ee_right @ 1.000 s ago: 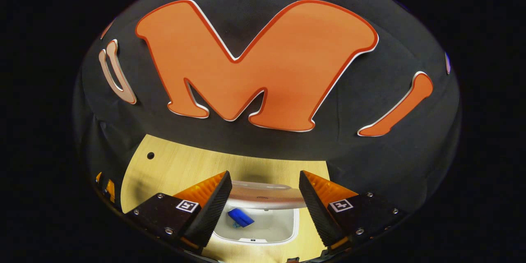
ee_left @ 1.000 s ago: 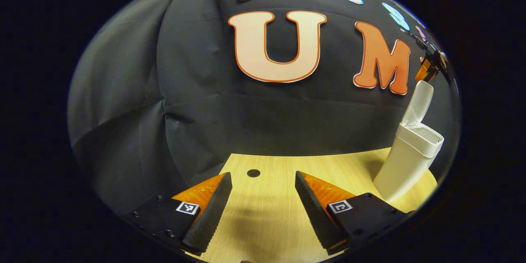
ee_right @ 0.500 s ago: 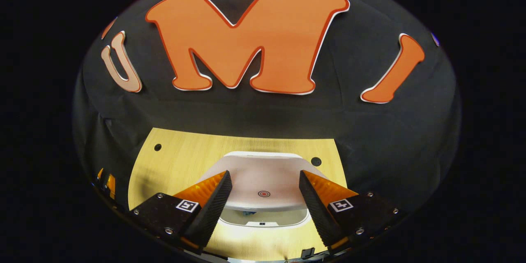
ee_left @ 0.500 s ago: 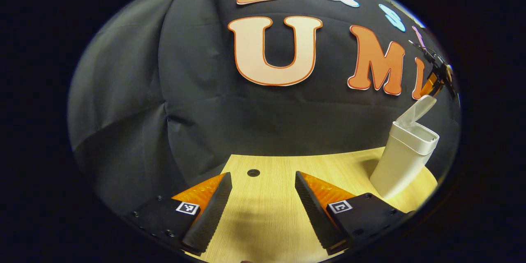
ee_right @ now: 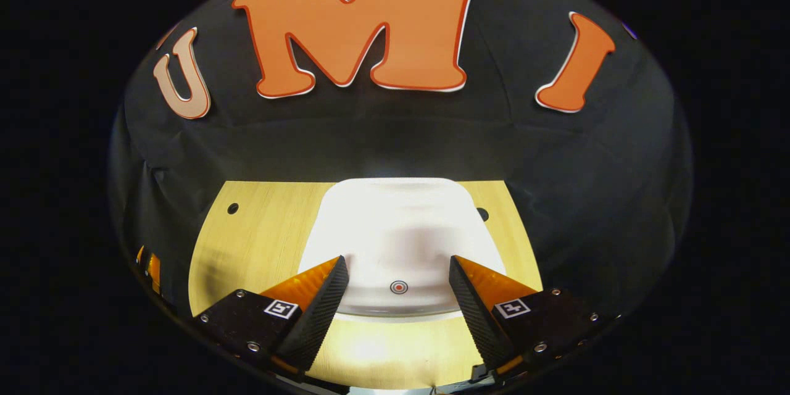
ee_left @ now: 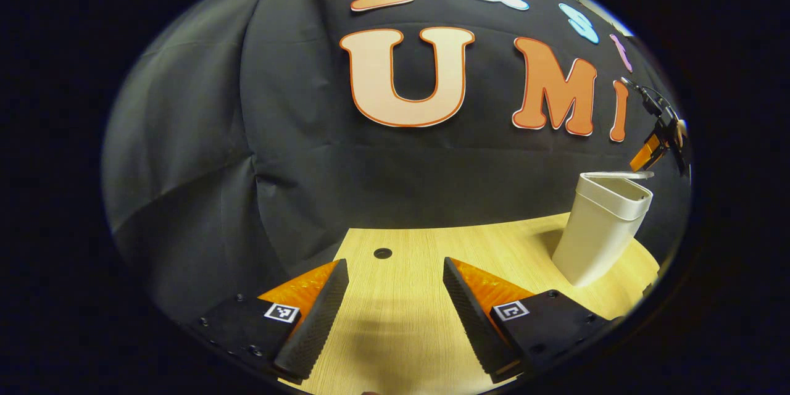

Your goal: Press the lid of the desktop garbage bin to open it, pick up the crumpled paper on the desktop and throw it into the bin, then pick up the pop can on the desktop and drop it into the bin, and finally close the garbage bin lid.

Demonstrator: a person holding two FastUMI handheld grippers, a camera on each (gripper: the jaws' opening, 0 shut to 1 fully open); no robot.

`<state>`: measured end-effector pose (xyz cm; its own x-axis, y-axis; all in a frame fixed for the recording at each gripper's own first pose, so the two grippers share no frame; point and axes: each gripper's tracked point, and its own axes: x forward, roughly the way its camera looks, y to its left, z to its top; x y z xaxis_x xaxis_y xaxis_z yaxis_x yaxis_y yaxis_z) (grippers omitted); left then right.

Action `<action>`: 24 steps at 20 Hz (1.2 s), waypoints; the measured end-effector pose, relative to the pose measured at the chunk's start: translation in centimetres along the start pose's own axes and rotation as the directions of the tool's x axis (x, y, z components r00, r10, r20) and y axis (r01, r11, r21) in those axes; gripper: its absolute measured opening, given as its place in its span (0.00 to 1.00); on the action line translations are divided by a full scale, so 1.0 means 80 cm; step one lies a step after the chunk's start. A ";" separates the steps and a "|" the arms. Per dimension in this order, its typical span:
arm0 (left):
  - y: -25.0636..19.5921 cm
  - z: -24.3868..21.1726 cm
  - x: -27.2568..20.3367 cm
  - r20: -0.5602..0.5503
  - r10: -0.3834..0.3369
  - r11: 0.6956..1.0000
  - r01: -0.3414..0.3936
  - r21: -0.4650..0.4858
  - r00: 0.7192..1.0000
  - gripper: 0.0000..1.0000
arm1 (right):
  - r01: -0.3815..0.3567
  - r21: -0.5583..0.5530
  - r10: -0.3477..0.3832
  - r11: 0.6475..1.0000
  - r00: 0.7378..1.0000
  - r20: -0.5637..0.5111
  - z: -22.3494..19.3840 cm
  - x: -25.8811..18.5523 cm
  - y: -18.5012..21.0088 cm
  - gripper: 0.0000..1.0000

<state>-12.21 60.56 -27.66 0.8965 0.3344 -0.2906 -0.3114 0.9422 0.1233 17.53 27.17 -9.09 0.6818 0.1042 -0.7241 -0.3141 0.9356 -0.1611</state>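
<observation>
On the wooden desktop (ee_left: 407, 296), the white bin (ee_left: 598, 231) has its lid (ee_right: 395, 241) down.

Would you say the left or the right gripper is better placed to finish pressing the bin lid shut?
Right. The right gripper sits open directly above the lid, which looks nearly down on the bin. The left gripper is open over bare table, well aside of it.

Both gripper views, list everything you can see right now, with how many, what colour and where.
garbage bin: one, white, far right of the desktop
lid: one, white with a small red ring mark, lying nearly flat over the bin
desktop: one, light wood, with dark round holes
booth wall: one, black cloth, behind the desktop
left gripper: one, open, empty, above the desktop
right gripper: one, open, empty, just above the lid
</observation>
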 end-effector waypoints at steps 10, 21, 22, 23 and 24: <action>-0.002 -0.008 -0.020 -0.017 -0.001 1.000 0.002 0.025 1.000 0.98 | 0.020 0.007 -0.020 1.000 1.000 -0.011 -0.044 0.018 -0.001 1.00; -0.016 0.000 -0.026 0.002 -0.010 1.000 0.010 0.004 1.000 0.98 | -0.001 0.037 -0.001 0.999 0.999 0.048 -0.042 0.016 -0.004 1.00; -0.016 0.005 -0.026 0.010 -0.009 1.000 0.009 0.002 1.000 0.98 | -0.002 0.042 0.000 0.999 0.999 0.052 -0.042 0.016 -0.004 1.00; -0.016 0.010 -0.026 0.019 -0.005 1.000 0.005 -0.001 1.000 0.98 | 0.004 0.050 -0.007 0.999 0.998 0.059 -0.040 0.013 -0.005 0.99; -0.016 0.015 -0.026 0.027 -0.001 1.000 0.001 -0.003 1.000 0.98 | 0.015 0.056 -0.019 0.998 0.998 0.060 -0.041 0.013 -0.007 0.99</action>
<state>-13.30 58.67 -26.06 0.9047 0.3332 -0.2653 -0.3118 0.9425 0.1203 16.26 25.64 -11.93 0.7260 0.1065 -0.6794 -0.2658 0.9546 -0.1343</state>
